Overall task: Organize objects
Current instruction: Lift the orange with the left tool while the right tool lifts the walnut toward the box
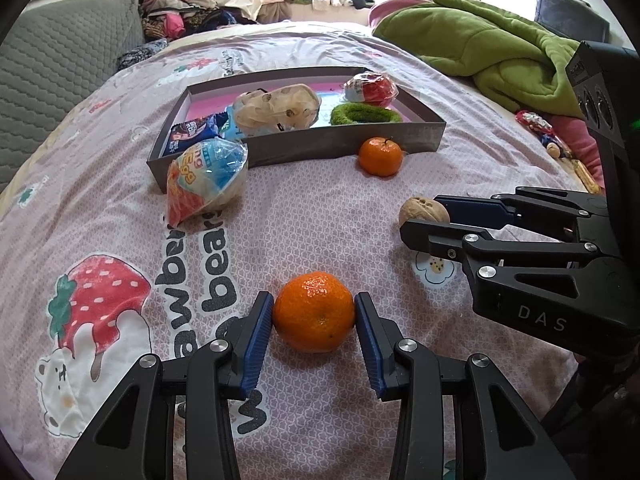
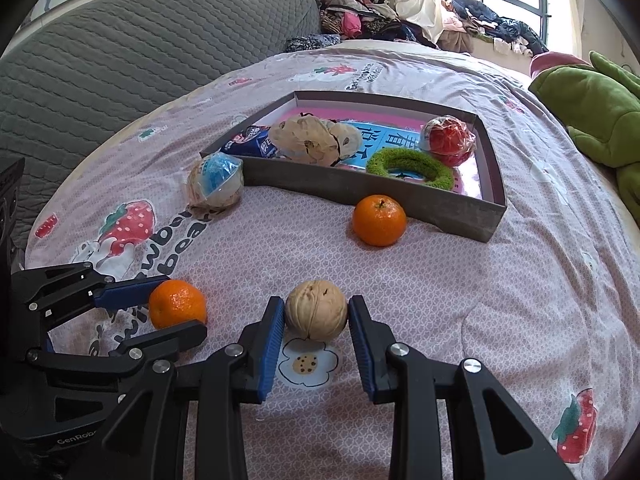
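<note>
Already the grey tray (image 2: 460,212) held several items. We had our left tongs (image 1: 314,316) clamped on a mandarin (image 1: 314,312) and right tongs (image 2: 316,316) clamped on a walnut (image 2: 316,314), both on the bed short of the tray; another mandarin (image 2: 379,220) and a wrapped ball (image 2: 216,182) waited beside the tray's near wall.

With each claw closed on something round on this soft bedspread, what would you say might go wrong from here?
1. The left claw pinches the near tangerine only at its sides; it may roll out when lifted.
2. The right claw holds a hard, smooth walnut, which could pop free.
3. The second tangerine and a wrapped blue ball sit against the tray front wall, so a low carry might knock them.
</note>
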